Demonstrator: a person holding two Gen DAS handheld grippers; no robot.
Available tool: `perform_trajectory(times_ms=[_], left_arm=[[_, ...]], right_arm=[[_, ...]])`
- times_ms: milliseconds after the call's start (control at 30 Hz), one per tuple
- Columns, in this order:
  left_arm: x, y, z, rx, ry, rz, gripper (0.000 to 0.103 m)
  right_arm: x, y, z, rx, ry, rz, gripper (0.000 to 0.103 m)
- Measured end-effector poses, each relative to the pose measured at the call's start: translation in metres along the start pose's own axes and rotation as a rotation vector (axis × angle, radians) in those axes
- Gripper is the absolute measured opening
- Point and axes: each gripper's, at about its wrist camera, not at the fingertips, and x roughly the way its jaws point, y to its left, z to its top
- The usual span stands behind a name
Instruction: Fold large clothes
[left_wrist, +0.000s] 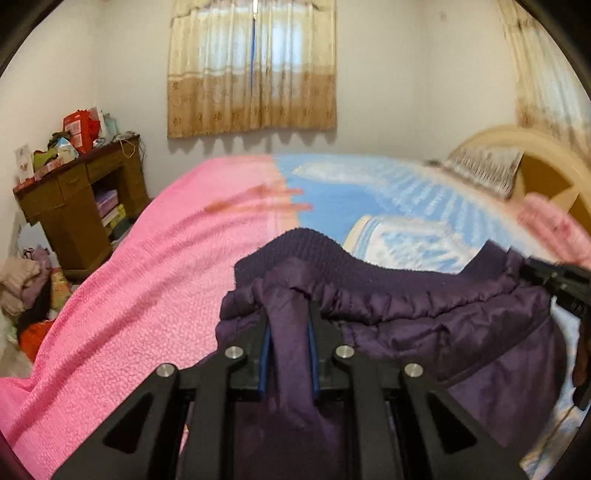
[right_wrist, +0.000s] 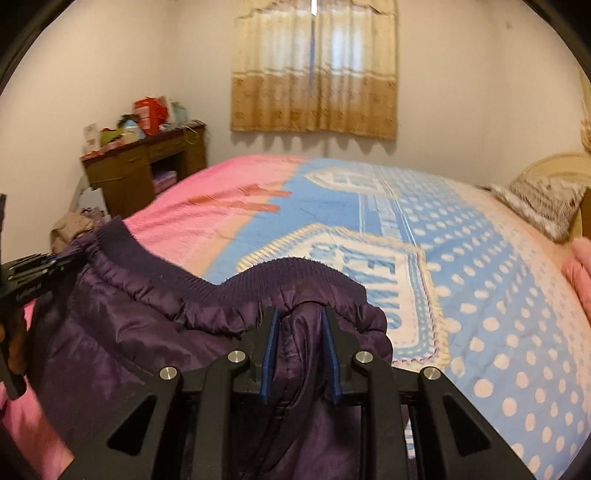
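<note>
Nearest the left wrist camera, the left gripper (left_wrist: 289, 317) is clamping a bunched fold of the dark purple jacket (left_wrist: 461, 332), its blue-padded fingers (left_wrist: 264, 354) pressing the shiny fabric from both sides just below the gathered ribbed hem (left_wrist: 332, 258). In the right wrist view, the right gripper (right_wrist: 300, 325) is pinching another fold of the same hem edge, its fingers (right_wrist: 269, 347) squeezing the cloth between them. The jacket is hanging between the two grippers, its hem stretching across from one to the other, over the near side of the bed (right_wrist: 480, 295). Beyond it, the bed's cover is showing a pink half (left_wrist: 147, 277) on the left and a blue, white-dotted half on the right. A patterned pillow (right_wrist: 543, 203) is leaning at the headboard (left_wrist: 546, 158). Farther back, a cluttered brown wooden table (left_wrist: 74, 199) is standing in the corner, and a beige curtain (right_wrist: 314, 66) is hanging on the far wall.
</note>
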Motion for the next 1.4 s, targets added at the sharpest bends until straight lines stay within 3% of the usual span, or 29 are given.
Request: perform_trajectory(times_ms=[133, 333, 467, 800, 1067, 1167, 1233, 1267, 1333, 1367, 1400], left_arm=[[0.044, 0.001, -0.022, 0.008, 0.101, 0.069, 0.022], [0.055, -0.002, -0.036, 0.02, 0.127, 0.111, 0.031], [0.061, 0.0, -0.038, 0.012, 0.165, 0.114, 0.037], [0.06, 0.002, -0.043, 0.006, 0.167, 0.113, 0.041], [0.063, -0.006, -0.042, 0.043, 0.169, 0.171, 0.047], [0.053, -0.007, -0.037, 0.043, 0.148, 0.184, 0.052], [0.028, -0.008, -0.029, 0.025, 0.092, 0.207, 0.06], [0.015, -0.009, -0.026, 0.01, 0.058, 0.198, 0.064], [-0.015, -0.017, -0.02, -0.027, -0.031, 0.165, 0.081], [-0.028, -0.025, -0.019, -0.031, -0.072, 0.157, 0.094], [-0.035, -0.035, -0.019, -0.021, -0.092, 0.148, 0.097]], right_arm=[[0.041, 0.003, -0.02, -0.016, 0.069, -0.033, 0.023], [0.076, -0.008, -0.035, 0.029, 0.174, -0.012, 0.026], [0.081, -0.011, -0.041, 0.044, 0.187, -0.003, 0.027], [0.09, -0.012, -0.042, 0.04, 0.213, 0.005, 0.028], [0.09, -0.003, -0.044, 0.003, 0.2, -0.034, 0.029], [0.083, -0.001, -0.039, -0.007, 0.201, -0.058, 0.034], [0.069, -0.003, -0.032, 0.014, 0.216, -0.092, 0.052], [0.048, -0.005, -0.028, 0.058, 0.164, -0.086, 0.055], [0.01, -0.005, -0.024, 0.104, 0.038, -0.069, 0.075], [-0.004, -0.001, -0.024, 0.093, -0.006, -0.098, 0.079], [-0.012, 0.003, -0.026, 0.079, -0.032, -0.121, 0.082]])
